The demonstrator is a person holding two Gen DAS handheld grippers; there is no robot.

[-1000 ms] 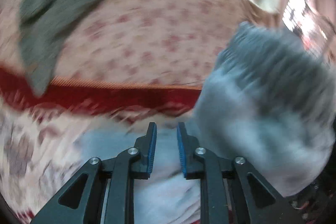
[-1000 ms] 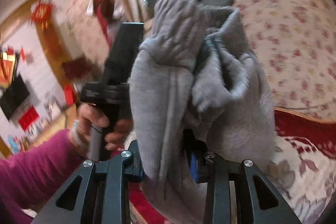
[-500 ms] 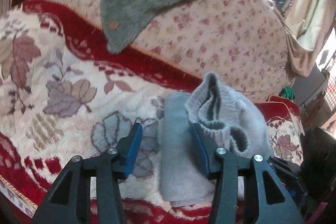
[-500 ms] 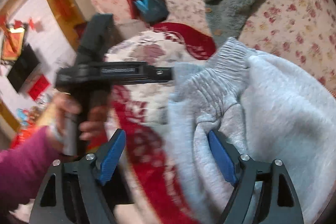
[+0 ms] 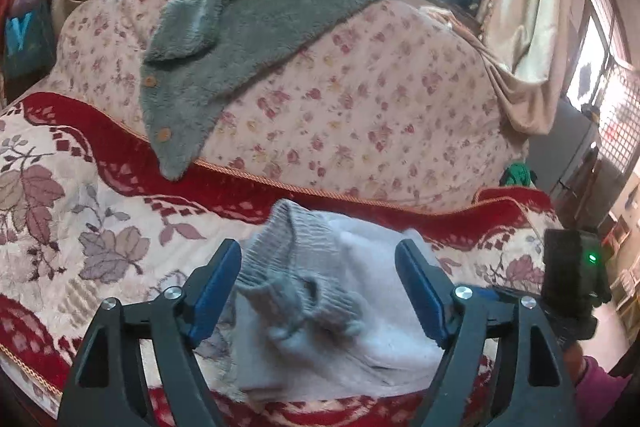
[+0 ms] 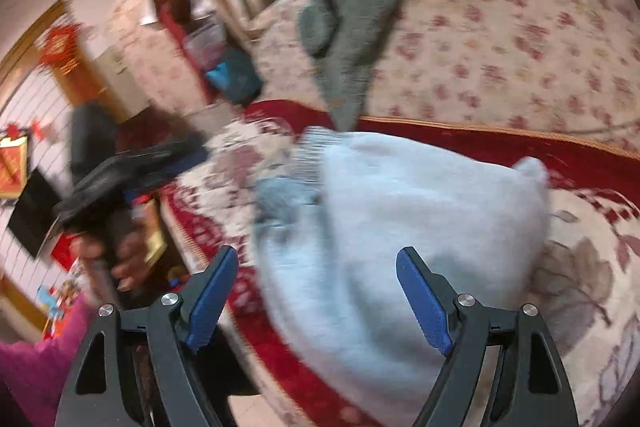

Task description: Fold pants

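Grey pants bundled on patterned blanket, just ahead of left tongs and right tongs; both spread, gripping nothing.

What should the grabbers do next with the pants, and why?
Probably pull both back. The left gripper and right gripper are open and hold nothing, and the pants lie bundled on the blanket, apparently folded.
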